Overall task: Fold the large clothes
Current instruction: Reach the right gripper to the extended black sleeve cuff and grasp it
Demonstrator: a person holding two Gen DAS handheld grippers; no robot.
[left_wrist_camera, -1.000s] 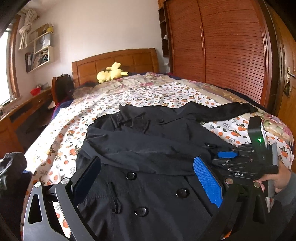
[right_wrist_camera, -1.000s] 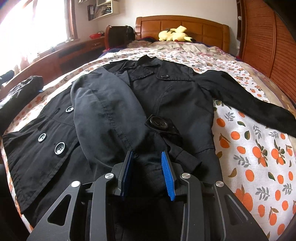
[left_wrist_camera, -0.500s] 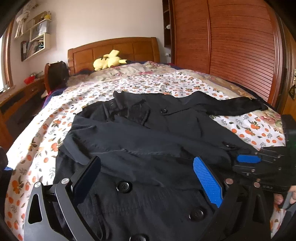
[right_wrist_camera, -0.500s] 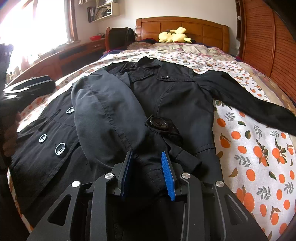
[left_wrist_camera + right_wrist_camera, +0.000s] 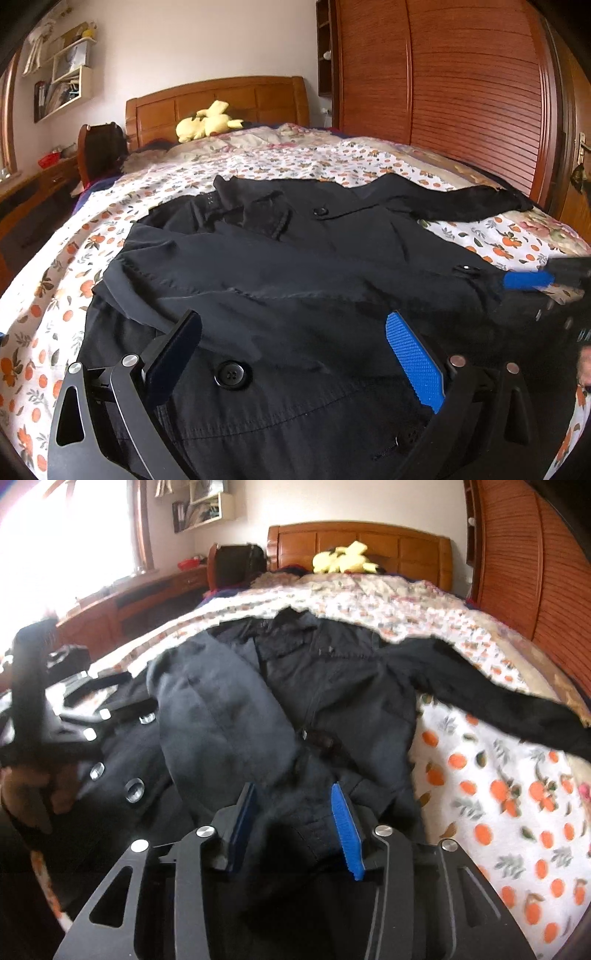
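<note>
**A:** What's nearest in the left wrist view?

**B:** The left gripper (image 5: pixel 291 354), its jaws spread wide with nothing between them, low over the front of a black coat (image 5: pixel 295 266). A large black button (image 5: pixel 233 373) sits on the cloth just ahead, between the two fingers.

**A:** And the right one?

**B:** The right gripper (image 5: pixel 295 812) has its jaws drawn in narrow, with dark coat fabric bunched between the blue pads (image 5: pixel 345 827). The frame is blurred, so I cannot tell whether the pads actually press the cloth.

**A:** How does the coat lie?

**B:** Spread on the bed (image 5: pixel 258 162), collar toward the headboard (image 5: pixel 218 99). One sleeve (image 5: pixel 221 716) is folded across the body, its cuff end near the right gripper. The other sleeve (image 5: pixel 498 701) stretches out sideways over the orange-print bedspread (image 5: pixel 498 794).

**A:** Can each gripper see the other?

**B:** Yes. The left one shows blurred at the left edge of the right wrist view, over the buttoned side of the coat, with the hand (image 5: pixel 26 790) holding it.

**A:** Farther back?

**B:** A yellow plush toy (image 5: pixel 207 122) lies by the headboard. A wooden louvred wardrobe (image 5: pixel 461 92) stands along one side of the bed, and wall shelves (image 5: pixel 62 81) hang on the other.
</note>
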